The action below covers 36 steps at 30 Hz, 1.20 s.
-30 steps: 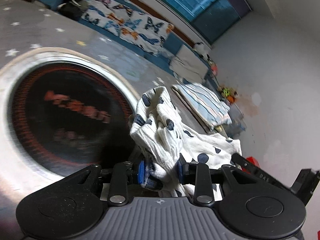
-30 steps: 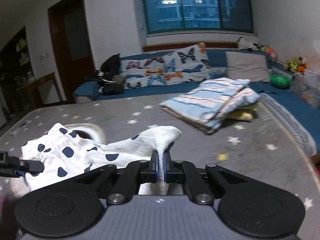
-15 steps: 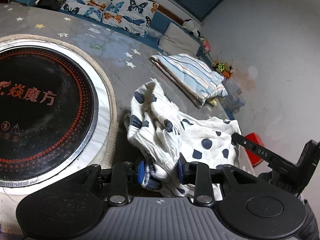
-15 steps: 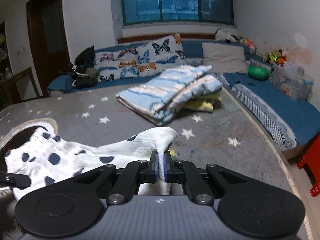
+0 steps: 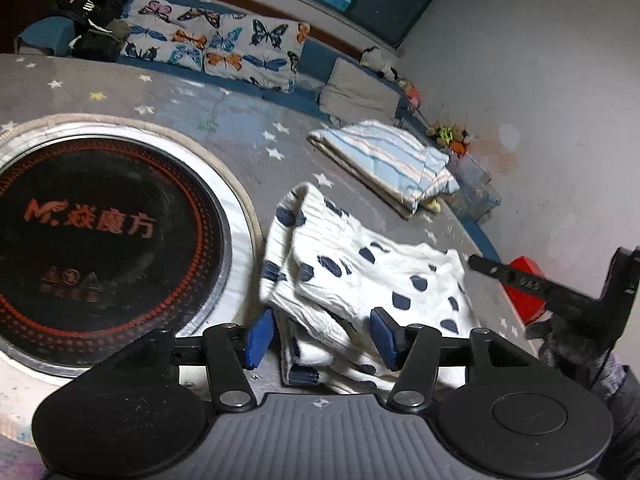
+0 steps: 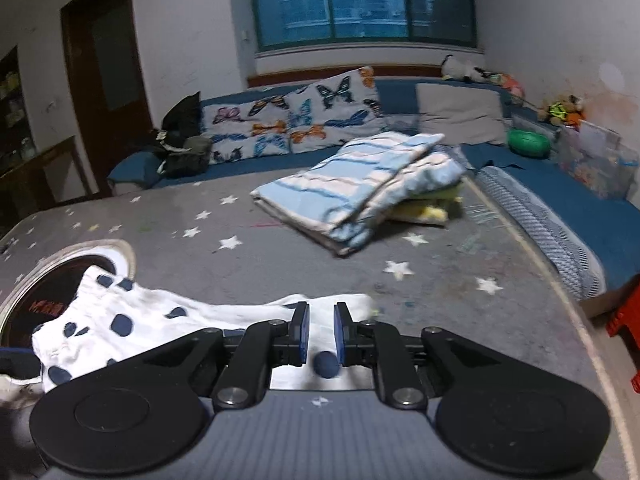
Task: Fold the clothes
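As both sets of jaws open, we see a white spotted garment (image 5: 360, 276) lying flat on the grey star-printed mat (image 5: 240, 132), low and centre in both views. Our left gripper (image 5: 322, 334) stands fairly wide, its blue pads (image 5: 258, 336) either side of the garment's bunched edge without pressing it. Our right gripper (image 6: 320, 332) is only narrowly parted, the cloth's other end (image 6: 320, 320) lying loose between its pads. To the left of the garment in the left wrist view sits a round black hotplate (image 5: 104, 224) with red lettering, its rim just beside the fabric. Folded striped bedding (image 6: 352, 184) rests well apart, toward the upper right of the mat. Butterfly cushions (image 6: 296, 116) line a blue sofa (image 6: 532, 176) under the window (image 6: 360, 0).
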Tool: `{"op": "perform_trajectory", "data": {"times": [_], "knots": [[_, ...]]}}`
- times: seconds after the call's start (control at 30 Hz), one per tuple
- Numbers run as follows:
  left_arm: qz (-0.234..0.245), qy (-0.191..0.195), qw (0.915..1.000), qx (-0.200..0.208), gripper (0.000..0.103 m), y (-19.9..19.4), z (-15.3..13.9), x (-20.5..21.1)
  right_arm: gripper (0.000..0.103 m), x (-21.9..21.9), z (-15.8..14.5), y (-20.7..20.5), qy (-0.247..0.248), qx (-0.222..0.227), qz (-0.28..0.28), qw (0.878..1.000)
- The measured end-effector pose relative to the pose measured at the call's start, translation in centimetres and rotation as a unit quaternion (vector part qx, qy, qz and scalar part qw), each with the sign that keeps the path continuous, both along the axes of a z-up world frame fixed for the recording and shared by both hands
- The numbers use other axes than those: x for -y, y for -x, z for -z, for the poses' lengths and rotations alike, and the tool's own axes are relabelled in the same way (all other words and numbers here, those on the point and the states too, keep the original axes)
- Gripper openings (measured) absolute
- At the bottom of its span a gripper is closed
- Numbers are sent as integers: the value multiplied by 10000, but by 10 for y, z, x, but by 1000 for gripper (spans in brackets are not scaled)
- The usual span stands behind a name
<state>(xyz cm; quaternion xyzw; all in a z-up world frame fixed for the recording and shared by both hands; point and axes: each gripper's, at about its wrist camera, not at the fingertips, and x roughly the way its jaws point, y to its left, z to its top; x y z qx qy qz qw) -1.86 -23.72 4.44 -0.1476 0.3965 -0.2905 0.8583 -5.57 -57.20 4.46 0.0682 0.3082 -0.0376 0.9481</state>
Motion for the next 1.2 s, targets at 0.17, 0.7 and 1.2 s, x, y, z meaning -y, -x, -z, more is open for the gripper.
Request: {"op": "perform_trajectory", "data": {"times": [0.17, 0.7, 1.2], "knots": [[-115, 29, 9997, 236, 57, 0, -12, -7, 17, -10, 13, -22, 11, -235, -102, 9997], [19, -118, 9995, 306, 57, -9, -8, 0, 37, -32, 5, -8, 95, -261, -444, 9986], [34, -297, 9992, 272, 58, -10, 3, 2, 52, -100, 10, 56, 368, -161, -1217, 9917]]}}
